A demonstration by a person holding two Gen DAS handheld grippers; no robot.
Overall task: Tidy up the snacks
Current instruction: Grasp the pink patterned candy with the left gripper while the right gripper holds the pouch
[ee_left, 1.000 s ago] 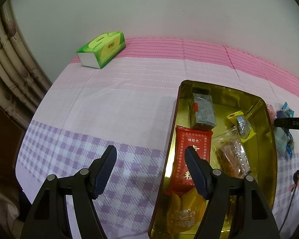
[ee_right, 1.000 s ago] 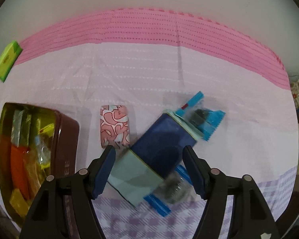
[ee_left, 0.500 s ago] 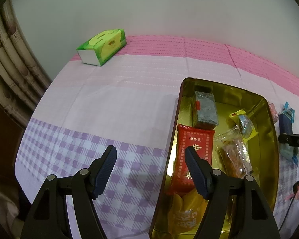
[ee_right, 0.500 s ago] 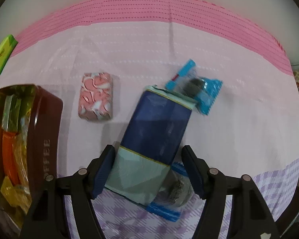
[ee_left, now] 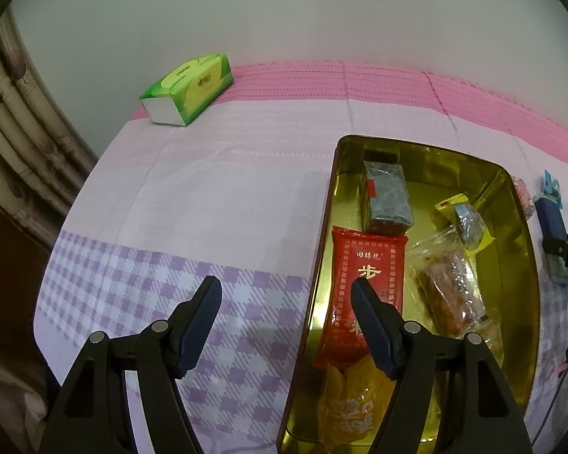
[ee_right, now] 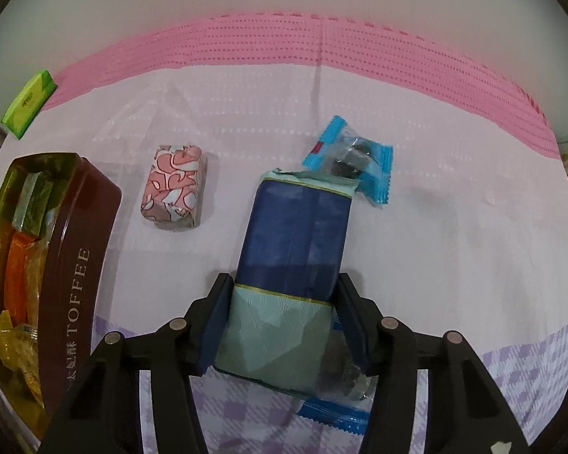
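Tablecloth below — blue snack pack pinched inside right hand-held gripper.

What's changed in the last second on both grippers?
The right gripper came down over the blue pack; its jaws have just been closing and now sit against the pack's sides. The pack, first askew, now lies lengthwise between them. The left gripper stays open and empty by the tin; the pink sweet has not moved.

One gold tin holds five snacks (red, grey, yellow, clear and orange packs). Outside it lie one big blue pack, one pink pack and two small blue wrapped treats. One green tissue box.
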